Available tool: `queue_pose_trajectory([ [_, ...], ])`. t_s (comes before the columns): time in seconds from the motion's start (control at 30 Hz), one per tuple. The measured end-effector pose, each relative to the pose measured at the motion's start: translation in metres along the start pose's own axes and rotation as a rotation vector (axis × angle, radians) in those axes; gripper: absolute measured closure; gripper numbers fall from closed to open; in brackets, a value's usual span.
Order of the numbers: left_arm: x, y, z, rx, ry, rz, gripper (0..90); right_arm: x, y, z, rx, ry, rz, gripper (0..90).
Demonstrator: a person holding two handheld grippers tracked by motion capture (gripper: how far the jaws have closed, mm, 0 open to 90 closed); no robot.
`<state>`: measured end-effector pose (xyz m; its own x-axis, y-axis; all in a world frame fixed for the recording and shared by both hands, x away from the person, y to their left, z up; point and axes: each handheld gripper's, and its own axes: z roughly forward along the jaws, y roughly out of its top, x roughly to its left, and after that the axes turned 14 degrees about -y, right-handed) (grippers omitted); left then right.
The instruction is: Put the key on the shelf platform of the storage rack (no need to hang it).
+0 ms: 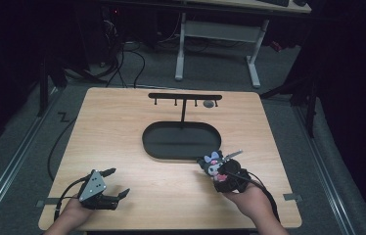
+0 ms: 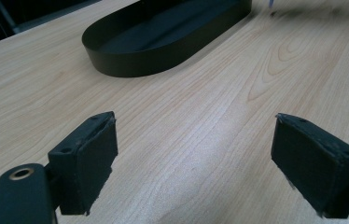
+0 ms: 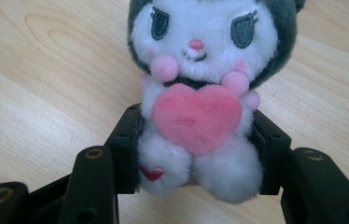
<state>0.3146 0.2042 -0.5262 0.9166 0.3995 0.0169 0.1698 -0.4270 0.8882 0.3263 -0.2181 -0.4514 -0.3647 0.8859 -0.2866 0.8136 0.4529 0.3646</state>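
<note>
The wooden table (image 1: 122, 127) carried a black oval tray (image 1: 181, 140) at its centre, its floor bare, with a T-shaped rack (image 1: 184, 96) rising at the tray's twelve o'clock. At the tray's seven o'clock, near the table's front edge, the left gripper (image 1: 115, 182) rested low in the person's left hand (image 1: 71, 213), jaws spread wide apart over bare wood. At five o'clock, the right gripper (image 3: 196, 151) pinched a plush toy (image 3: 200, 88) around its lower body, just off the tray's rim.
</note>
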Motion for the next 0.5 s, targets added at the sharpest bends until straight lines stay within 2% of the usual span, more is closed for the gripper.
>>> queue_pose_trajectory([
  [0.23,0.0,0.0,0.0,0.0,0.001,0.0,15.5,-0.004,0.01,-0.008,-0.024,0.011,0.013,47.9],
  [0.33,0.0,0.0,0.0,0.001,0.001,-0.005,15.4,-0.005,0.017,-0.016,-0.035,0.007,-0.002,47.8],
  [0.5,0.0,0.0,0.0,-0.002,0.001,-0.004,15.4,-0.007,0.028,-0.022,-0.053,0.004,-0.002,47.8],
])
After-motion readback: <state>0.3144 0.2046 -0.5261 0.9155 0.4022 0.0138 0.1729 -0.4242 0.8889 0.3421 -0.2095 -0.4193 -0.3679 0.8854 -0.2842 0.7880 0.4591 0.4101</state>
